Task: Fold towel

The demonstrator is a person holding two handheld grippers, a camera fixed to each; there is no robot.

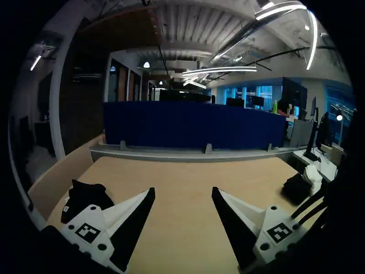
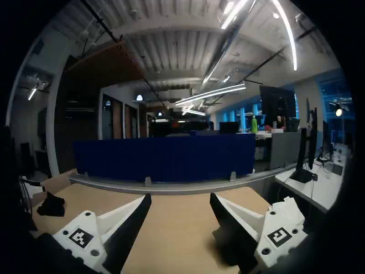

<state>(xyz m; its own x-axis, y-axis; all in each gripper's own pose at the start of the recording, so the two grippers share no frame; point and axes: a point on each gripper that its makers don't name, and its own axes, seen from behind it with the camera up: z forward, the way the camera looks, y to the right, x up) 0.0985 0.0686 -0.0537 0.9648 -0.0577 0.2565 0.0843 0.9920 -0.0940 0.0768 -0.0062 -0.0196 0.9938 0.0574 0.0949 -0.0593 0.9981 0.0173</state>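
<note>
Wooden surface (image 1: 182, 173) carries a black towel (image 1: 86, 195), crumpled near its left edge, just beyond the left gripper (image 1: 183, 189). That gripper stands wide open, empty. Right gripper (image 2: 180, 195) likewise wide open, empty; blue partition (image 1: 191, 123) behind

Blk towel (image 1: 86, 195) crumpled, desk (image 1: 182, 182) L edge

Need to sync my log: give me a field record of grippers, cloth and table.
left gripper: open, empty, over table
right gripper: open, empty, over table
dark cloth: crumpled on table, ungripped, left of left gripper
second dark pile: near table's right edge, white item beside it
table: light wood, blue divider behind
</note>
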